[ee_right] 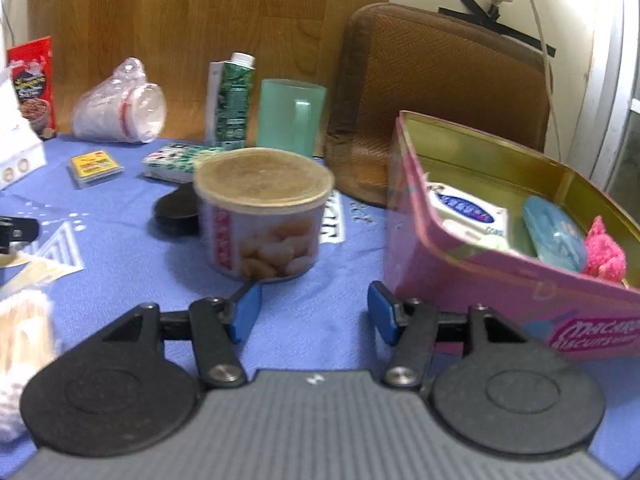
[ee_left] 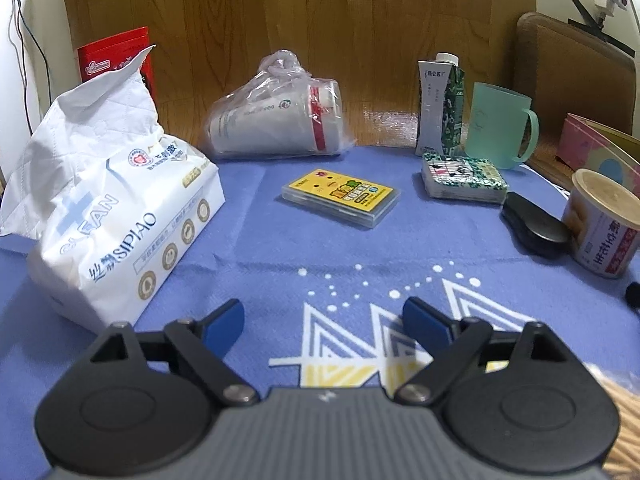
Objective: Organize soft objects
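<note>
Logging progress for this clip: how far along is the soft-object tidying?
Looks partly done: the pink tin already holds a pink fluffy item and a small tissue pack. Nothing is in hand; the left gripper and right gripper are open and empty. Seemingly left: the large tissue pack on the blue cloth.

Both views are taken from low above the blue cloth [ee_left: 280,248], looking forward and slightly down toward the wooden panel [ee_left: 280,20]. The left view is aimed at the table middle; the right one is placed nearer the can [ee_right: 264,216]. The can, green mug [ee_right: 290,116] and carton [ee_right: 232,100] are shared.
</note>
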Motion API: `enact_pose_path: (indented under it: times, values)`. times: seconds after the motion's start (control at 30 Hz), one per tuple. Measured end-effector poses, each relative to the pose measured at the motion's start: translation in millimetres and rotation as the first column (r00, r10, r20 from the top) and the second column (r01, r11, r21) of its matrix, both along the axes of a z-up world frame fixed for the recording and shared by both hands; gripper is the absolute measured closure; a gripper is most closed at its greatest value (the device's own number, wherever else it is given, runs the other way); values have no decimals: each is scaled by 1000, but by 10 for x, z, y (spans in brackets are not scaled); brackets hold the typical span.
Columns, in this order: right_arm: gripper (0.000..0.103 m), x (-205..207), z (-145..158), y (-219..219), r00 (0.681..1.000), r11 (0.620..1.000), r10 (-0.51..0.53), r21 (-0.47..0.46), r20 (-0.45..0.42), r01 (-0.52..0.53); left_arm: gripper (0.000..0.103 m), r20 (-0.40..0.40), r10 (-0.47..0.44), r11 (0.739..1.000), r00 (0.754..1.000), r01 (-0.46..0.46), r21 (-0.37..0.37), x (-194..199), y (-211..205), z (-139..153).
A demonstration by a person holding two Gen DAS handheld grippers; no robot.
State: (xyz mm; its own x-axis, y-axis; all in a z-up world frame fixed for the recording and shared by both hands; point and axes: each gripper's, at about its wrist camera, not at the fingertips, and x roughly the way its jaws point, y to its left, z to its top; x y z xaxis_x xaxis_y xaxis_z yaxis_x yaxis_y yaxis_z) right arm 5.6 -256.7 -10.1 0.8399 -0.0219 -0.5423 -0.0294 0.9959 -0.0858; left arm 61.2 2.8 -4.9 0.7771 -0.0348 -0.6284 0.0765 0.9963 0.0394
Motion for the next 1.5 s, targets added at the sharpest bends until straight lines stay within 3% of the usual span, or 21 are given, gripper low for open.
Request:
enact_pose_path:
  times: [0.1,0.23,0.4,0.83,0.93,1.07,1.17,1.5]
  values:
    - [42,-44,0,-13,1000,1000,1,19,1,-1,13,1,-10,1000,1000,10,1,-21,-2,2]
    - [42,-150,-9,-163,1000,993,-23,112,-10,24,13,2,-18,1000,1000,18,-6,-92,3,4]
    - [41,-350,-13,-210,1000,990,-21,141,4,20,13,2,-22,1000,1000,22,-7,-108,5,8]
    - [39,-339,-27,-175,1000,992,-22,124,-1,22,10,1,-43,999,999,43,-34,-123,16,10]
    - [39,-353,-23,-203,1000,989,-21,148,4,20,10,12,-76,993,997,77,-85,-136,66,25]
    - [40,-433,-9,-319,999,973,-2,233,40,-7,12,74,-109,962,991,124,-244,-240,287,74]
    - [40,-463,2,-341,998,965,13,263,59,-28,14,112,-98,944,989,128,-304,-315,395,97]
    - [39,-410,-16,-283,999,971,24,238,31,-31,13,103,-101,953,989,127,-276,-312,345,74]
